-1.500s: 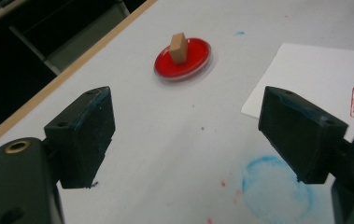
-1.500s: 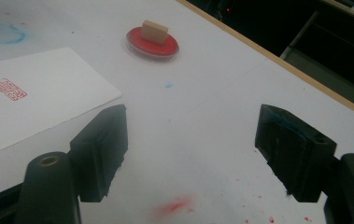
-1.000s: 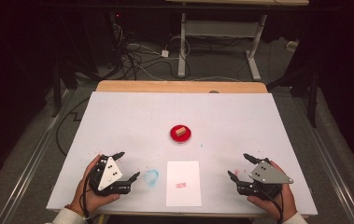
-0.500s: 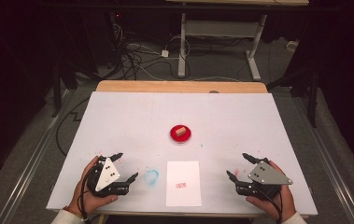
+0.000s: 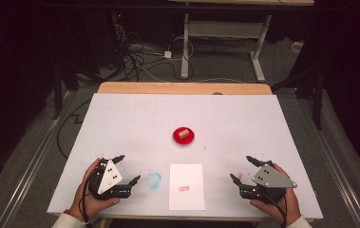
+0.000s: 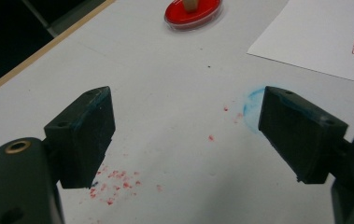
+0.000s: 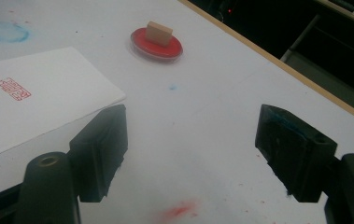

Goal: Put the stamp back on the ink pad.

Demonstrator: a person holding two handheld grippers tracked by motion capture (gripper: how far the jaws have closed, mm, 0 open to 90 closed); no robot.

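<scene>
A round red ink pad (image 5: 184, 137) lies mid-table with a small tan stamp block (image 5: 183, 133) standing on it; the pad (image 6: 193, 15) and the block (image 7: 159, 32) also appear far ahead in the gripper views. A white paper sheet (image 5: 186, 186) with a red stamp print (image 5: 184, 188) lies near the front edge. My left gripper (image 5: 127, 168) rests at the front left, open and holding nothing. My right gripper (image 5: 242, 168) rests at the front right, open and holding nothing. Each is held by a hand.
A blue smudge (image 5: 154, 179) marks the white tabletop (image 5: 135, 118) between the left gripper and the paper. Red ink specks (image 6: 116, 182) dot the surface near the left jaws. A wooden strip (image 5: 182, 88) runs along the far edge; cables and desk legs lie on the floor beyond.
</scene>
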